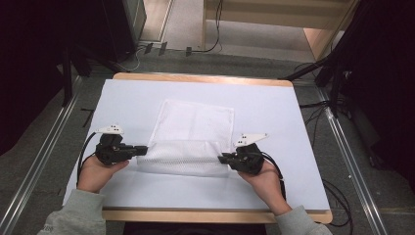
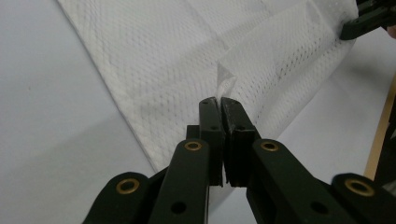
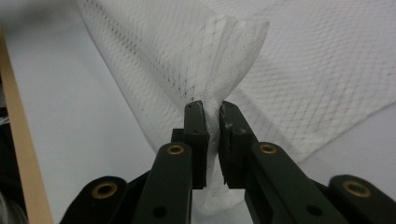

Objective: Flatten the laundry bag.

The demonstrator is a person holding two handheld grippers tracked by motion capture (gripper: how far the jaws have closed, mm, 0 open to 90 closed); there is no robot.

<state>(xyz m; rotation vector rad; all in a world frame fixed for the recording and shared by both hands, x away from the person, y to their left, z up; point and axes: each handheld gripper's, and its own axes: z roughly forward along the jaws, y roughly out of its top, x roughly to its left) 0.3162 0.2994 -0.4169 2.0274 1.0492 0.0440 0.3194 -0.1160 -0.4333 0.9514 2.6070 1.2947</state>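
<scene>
Both fingers (image 2: pixel 219 103) pinching mesh cloth (image 1: pixel 193 128)

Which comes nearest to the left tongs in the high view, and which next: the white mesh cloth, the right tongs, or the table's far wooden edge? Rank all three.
1. White mesh cloth: its near left corner is clamped in the left tongs.
2. Right tongs: across the cloth, gripping its other near corner.
3. Far wooden edge: at the table's back, beyond the cloth.
</scene>
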